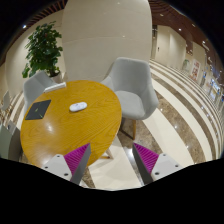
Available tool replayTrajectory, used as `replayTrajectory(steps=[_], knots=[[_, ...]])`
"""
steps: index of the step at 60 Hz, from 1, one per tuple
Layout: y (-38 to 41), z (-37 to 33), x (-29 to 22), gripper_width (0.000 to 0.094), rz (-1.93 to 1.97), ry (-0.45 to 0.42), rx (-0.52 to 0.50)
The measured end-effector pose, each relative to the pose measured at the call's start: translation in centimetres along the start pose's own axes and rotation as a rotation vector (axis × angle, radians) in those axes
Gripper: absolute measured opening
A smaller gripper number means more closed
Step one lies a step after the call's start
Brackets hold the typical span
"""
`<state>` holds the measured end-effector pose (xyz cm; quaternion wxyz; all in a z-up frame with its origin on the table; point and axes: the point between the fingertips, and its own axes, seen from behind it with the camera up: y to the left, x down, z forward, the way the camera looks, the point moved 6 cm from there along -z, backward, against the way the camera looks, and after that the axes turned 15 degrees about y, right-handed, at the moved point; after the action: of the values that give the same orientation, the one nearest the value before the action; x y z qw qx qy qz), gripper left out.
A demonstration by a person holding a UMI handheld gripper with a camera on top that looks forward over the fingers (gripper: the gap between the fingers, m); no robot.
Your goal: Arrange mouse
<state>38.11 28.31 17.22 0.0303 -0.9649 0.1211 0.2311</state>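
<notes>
Right now my gripper [113, 160] hangs with fingers apart, holding nothing. Beyond them, the white mouse [78, 105] lies on the round wooden table [65, 130].

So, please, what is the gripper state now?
Gripper: open, holding nothing; the mouse lies on the table beyond its fingers.

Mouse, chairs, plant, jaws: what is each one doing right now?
mouse: lying on the round table, untouched
mouse pad: flat on the table, nothing on it
grey chair: empty, beside the table
plant: upright beyond the table
gripper: jaws open, holding nothing
</notes>
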Motion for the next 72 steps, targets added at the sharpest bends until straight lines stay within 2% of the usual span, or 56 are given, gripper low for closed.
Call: replayTrajectory(steps=[2,6,15,26,47,72], knots=[[1.0,-0.1,-2.0,0.0868,-0.006,-0.001,0.004],[0.5,0.3,-1.2,0.0874,-0.016,-0.011,0.01],[2.4,0.6,-3.7,0.0872,-0.025,-0.003,-0.006],[4.7,1.4,-3.9,0.0872,-0.08,-0.011,-0.03],[15.3,3.9,-5.7,0.087,-0.181,0.005,-0.136],[20.7,12.8,-10.4,0.0867,-0.193,-0.023,-0.137]])
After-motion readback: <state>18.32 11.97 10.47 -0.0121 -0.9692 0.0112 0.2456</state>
